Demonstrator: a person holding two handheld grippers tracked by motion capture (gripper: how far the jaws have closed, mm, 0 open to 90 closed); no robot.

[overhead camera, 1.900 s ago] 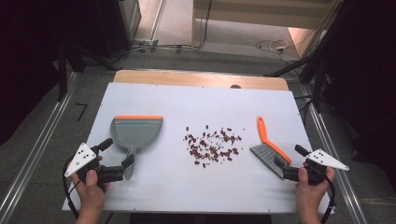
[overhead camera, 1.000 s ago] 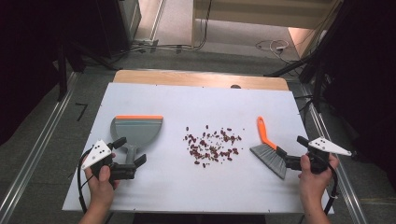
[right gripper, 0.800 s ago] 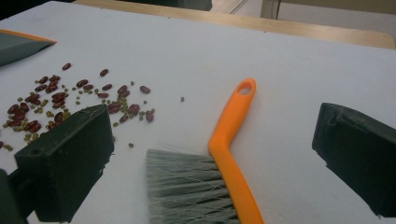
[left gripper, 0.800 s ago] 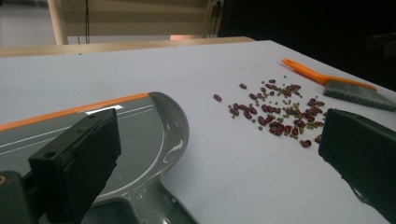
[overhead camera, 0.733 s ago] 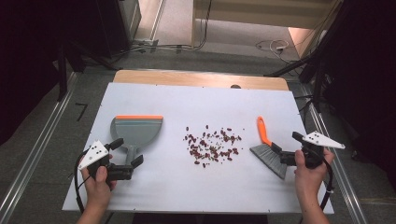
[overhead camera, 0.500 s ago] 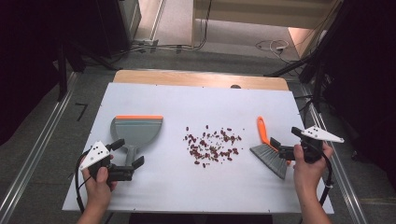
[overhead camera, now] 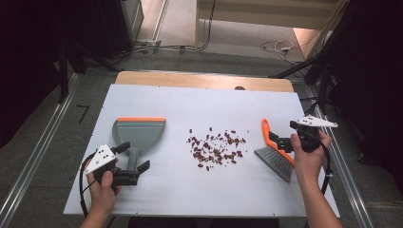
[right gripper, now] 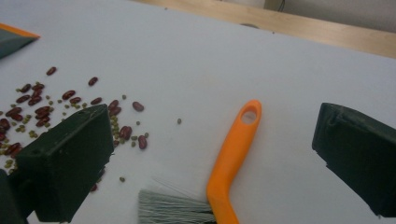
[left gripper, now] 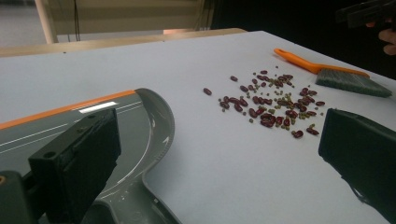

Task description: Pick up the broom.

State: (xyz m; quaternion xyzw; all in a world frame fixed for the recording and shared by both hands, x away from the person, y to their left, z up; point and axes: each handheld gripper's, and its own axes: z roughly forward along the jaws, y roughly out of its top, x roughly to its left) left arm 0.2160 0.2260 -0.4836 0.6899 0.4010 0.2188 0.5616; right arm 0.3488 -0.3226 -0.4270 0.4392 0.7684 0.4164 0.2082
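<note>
The brush lies at the table's right side, orange handle pointing away from the person, bristles nearest them. The right gripper hovers spread wide around the handle. The left gripper, also spread, straddles the dustpan handle.

Seen from above: a white bench with scattered red beans at its centre. At left, a grey dustpan with orange edge, handle toward the near side, left tool spread wide at that handle. At right, an orange-handled brush lying flat, right tool open against the handle, held from the bench's right edge.
</note>
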